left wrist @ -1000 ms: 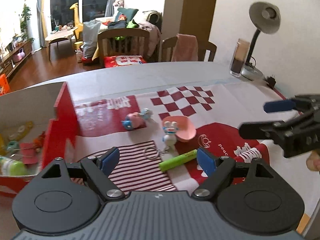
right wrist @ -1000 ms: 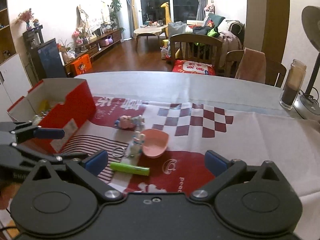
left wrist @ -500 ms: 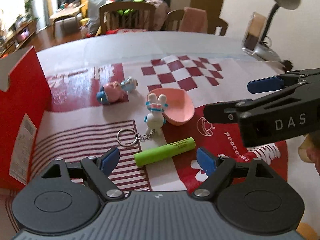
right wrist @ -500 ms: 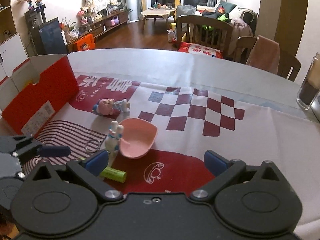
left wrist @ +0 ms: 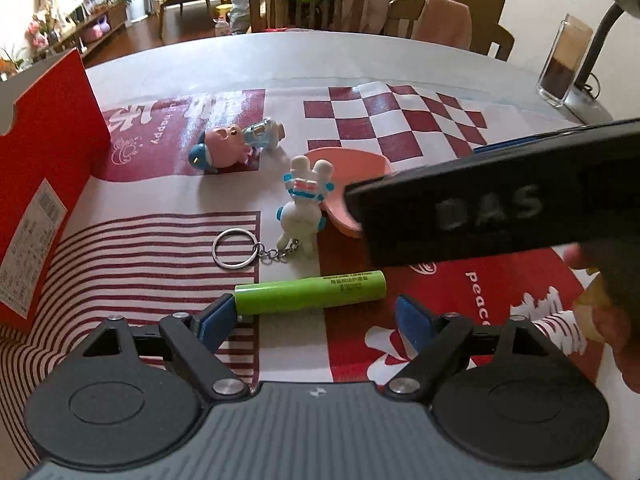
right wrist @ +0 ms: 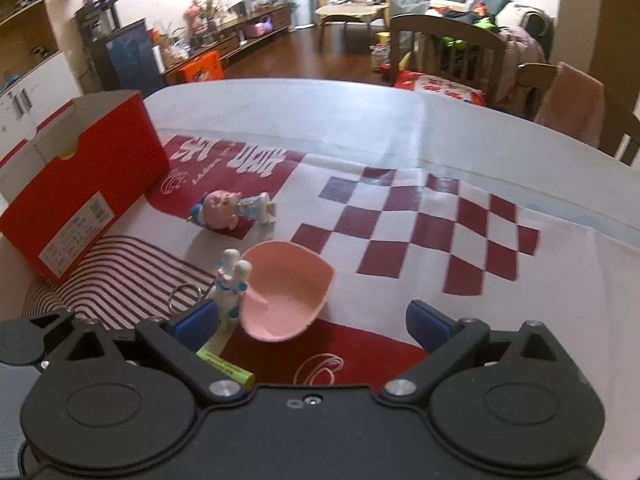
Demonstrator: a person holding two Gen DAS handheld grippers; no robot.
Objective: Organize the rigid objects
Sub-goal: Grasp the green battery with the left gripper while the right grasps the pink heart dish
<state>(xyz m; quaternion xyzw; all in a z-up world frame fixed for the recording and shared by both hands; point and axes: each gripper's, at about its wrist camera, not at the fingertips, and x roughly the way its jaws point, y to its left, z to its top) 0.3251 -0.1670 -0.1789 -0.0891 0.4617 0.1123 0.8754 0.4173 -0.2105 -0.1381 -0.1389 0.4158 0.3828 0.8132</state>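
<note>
Both my grippers have dropped toward the table, left gripper [left wrist: 310, 314] gaping around the green battery [left wrist: 310, 293], so grabbing comes next.

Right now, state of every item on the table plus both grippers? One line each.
left gripper: open, nothing held
right gripper: open, nothing held
green battery: lying flat just ahead of the left gripper's fingers
white rabbit keychain: on its back, ring and chain stretched out
pink scoop: hollow side up, beside the rabbit
pink pig toy: tipped on its side
red box: open-topped
</note>
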